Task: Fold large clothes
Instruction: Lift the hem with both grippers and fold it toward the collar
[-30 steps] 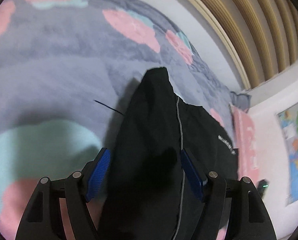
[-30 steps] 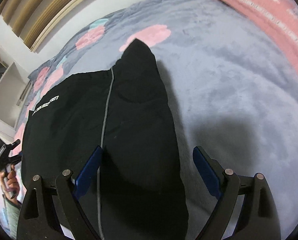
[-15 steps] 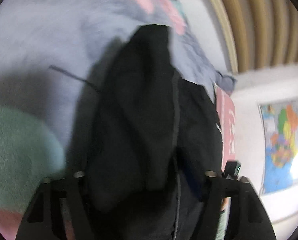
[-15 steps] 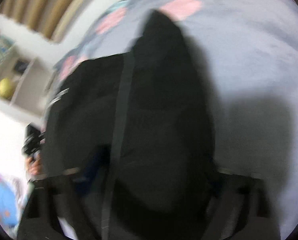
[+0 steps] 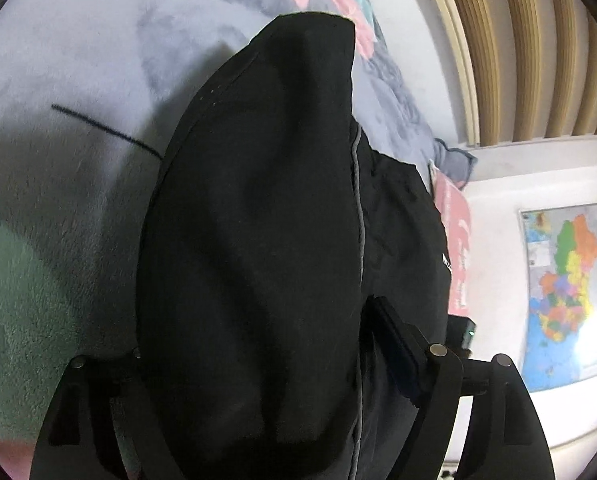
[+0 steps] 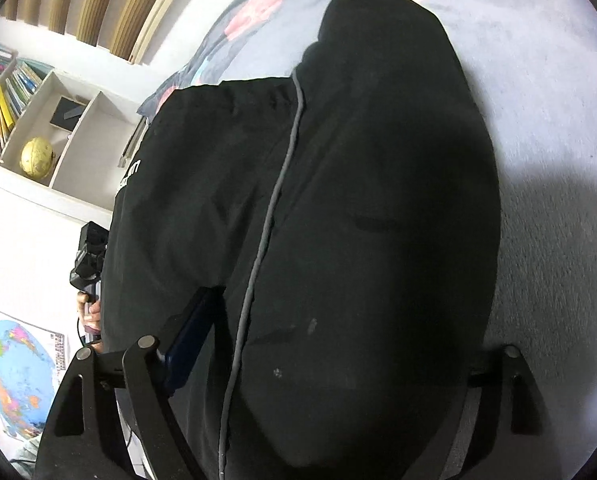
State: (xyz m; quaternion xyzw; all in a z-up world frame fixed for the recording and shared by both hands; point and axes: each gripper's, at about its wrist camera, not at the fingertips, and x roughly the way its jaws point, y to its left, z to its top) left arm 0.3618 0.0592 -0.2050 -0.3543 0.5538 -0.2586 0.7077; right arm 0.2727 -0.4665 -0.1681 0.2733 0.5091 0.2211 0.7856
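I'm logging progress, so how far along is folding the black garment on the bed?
Done: the black garment with grey piping lies on the grey fleece blanket, one narrow panel doubled over. In hand: left gripper and right gripper straddle that panel, jaws opening. Left: remaining folds.

One black garment lies on one grey blanket with pink and teal patches. One grey piping line runs down the garment, and one white printed mark shows on it. Two grippers are in view, the left gripper and the right gripper. One wall map hangs in the left view. One yellow globe sits in one white shelf unit.
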